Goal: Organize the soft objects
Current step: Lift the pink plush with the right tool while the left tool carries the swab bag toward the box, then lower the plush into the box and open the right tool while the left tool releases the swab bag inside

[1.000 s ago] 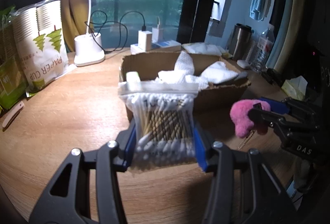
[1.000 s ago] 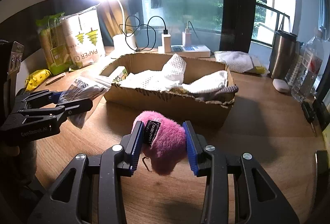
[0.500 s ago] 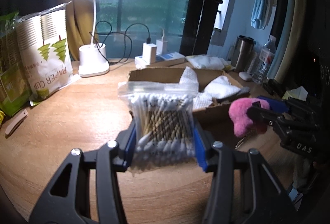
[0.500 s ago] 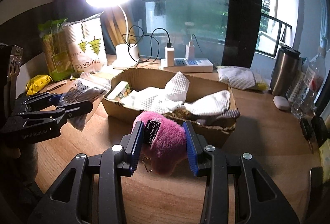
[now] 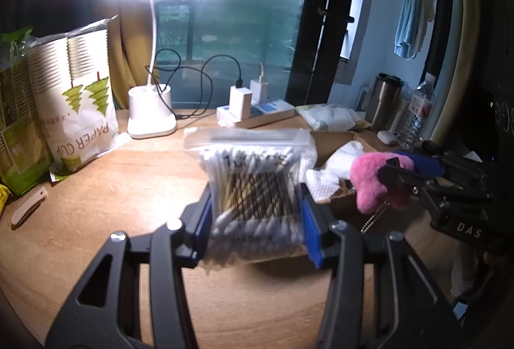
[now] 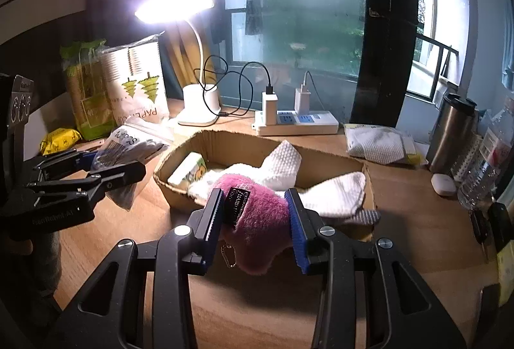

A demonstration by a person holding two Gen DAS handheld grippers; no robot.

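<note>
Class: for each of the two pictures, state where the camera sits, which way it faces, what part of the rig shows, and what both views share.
Left wrist: on the left gripper, facing the lamp; its fingers clamp the cotton swab bag; right gripper at right.
Right wrist: on the right gripper, facing the cardboard box; its fingers clamp the pink plush; left gripper at left.
Shared: lamp, box, bag, plush.

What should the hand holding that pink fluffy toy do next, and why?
Probably carry the pink toy a little forward over the cardboard box and let go. The right gripper is shut on it just short of the box's near wall, where white cloths already lie.
</note>
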